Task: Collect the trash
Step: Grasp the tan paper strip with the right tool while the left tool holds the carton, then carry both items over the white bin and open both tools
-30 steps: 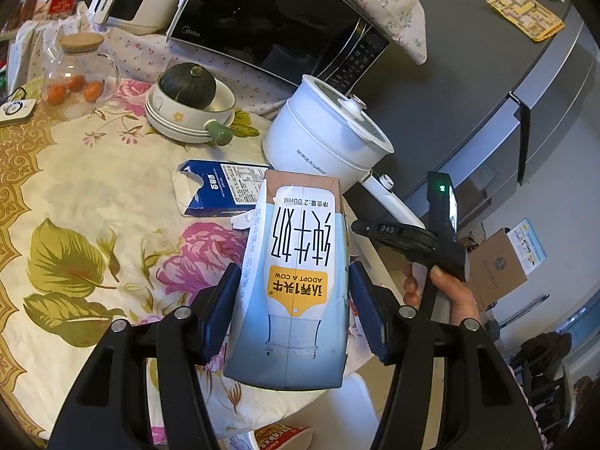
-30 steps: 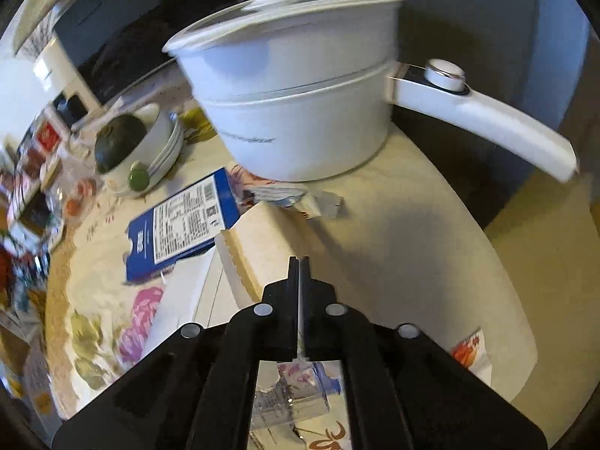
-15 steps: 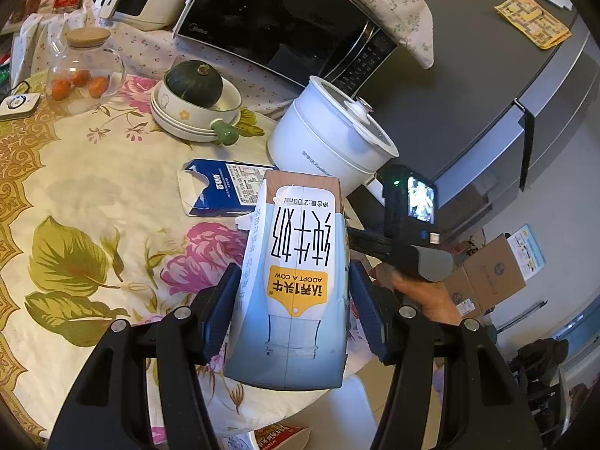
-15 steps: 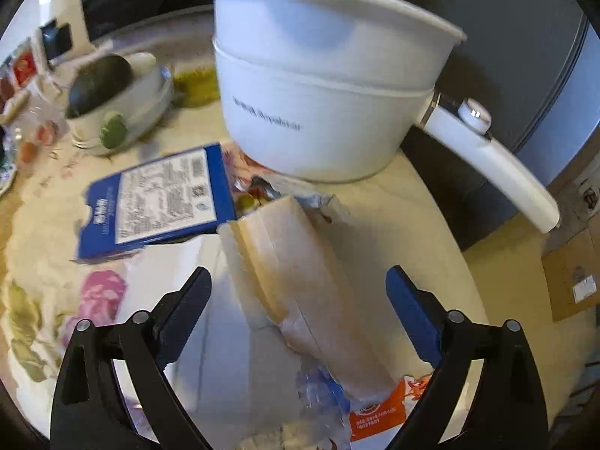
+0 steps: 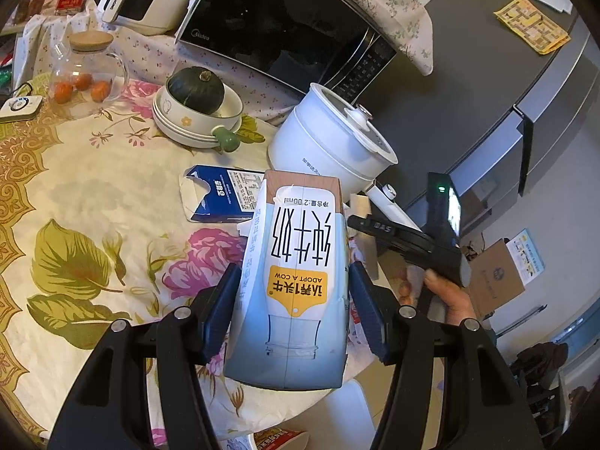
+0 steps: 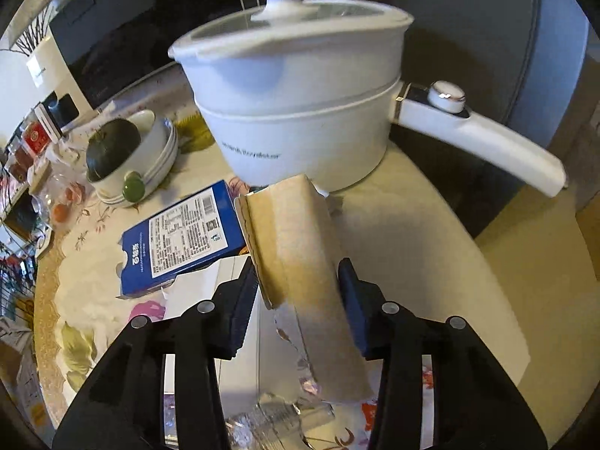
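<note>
The milk carton (image 5: 290,281), a tall waxed-paper box with a pale blue body, bold black characters, a yellow label and a plain brown band at its far end, was clamped between the blue pads of the left tongs (image 5: 290,300) and held up over the near edge of the table (image 5: 75,187). From the right wrist view the same milk carton (image 6: 300,247) showed its bare brown side and folded, ridged seam, standing between the pads of the right tongs (image 6: 296,300). Those jaws had just been closing on it, and the pads lay against its two sides.

Behind it a flattened blue cardboard box (image 5: 221,198), torn at one end and printed with a white panel of small text, lay flat on the table. Crinkled clear plastic (image 6: 270,420) and an orange-and-white wrapper (image 6: 369,412) sat low in the right view, under the tongs.

The tablecloth (image 5: 93,255) was cream with large pink flowers and olive leaves. A smooth white electric pot (image 6: 300,112) with a glass lid and a long straight handle stood just beyond the carton. To its left a dark green, ribbed squash (image 5: 195,90) sat in a stack of cream bowls (image 5: 195,127). A round glass jar (image 5: 88,71) with a wooden lid held small orange fruits. A glossy black microwave (image 5: 285,26) stood at the back.
</note>
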Action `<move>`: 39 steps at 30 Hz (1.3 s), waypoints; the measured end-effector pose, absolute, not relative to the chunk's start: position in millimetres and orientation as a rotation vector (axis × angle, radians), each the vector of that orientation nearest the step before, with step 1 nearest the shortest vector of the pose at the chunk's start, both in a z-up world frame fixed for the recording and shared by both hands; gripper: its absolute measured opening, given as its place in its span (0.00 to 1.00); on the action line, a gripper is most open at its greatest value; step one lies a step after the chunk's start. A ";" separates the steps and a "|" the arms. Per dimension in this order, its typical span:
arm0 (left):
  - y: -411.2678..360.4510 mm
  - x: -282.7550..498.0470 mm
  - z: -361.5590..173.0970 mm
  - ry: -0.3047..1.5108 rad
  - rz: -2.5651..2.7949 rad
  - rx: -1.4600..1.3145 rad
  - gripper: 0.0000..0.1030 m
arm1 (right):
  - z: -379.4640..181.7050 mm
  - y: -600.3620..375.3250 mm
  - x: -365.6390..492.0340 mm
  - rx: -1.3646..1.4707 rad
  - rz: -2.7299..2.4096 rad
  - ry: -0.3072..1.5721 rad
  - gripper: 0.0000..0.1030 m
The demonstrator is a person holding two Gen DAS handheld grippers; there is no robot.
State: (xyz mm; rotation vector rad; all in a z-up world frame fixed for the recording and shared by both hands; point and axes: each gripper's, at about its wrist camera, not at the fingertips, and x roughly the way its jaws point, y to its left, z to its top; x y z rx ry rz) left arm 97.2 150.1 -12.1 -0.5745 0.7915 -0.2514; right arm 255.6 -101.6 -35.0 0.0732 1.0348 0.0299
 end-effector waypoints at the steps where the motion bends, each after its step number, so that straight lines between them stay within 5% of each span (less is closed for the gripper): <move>1: 150.6 96.9 -11.7 0.790 -0.251 -0.576 0.57 | -32.5 -103.1 256.0 0.079 0.031 1.029 0.40; 20: 145.4 83.6 2.8 0.736 -0.270 -0.573 0.57 | 37.1 -106.6 164.7 0.127 0.133 0.849 0.40; 39: 105.8 31.2 18.4 0.707 -0.361 -0.482 0.57 | 10.4 -135.3 6.9 0.232 0.107 0.889 0.43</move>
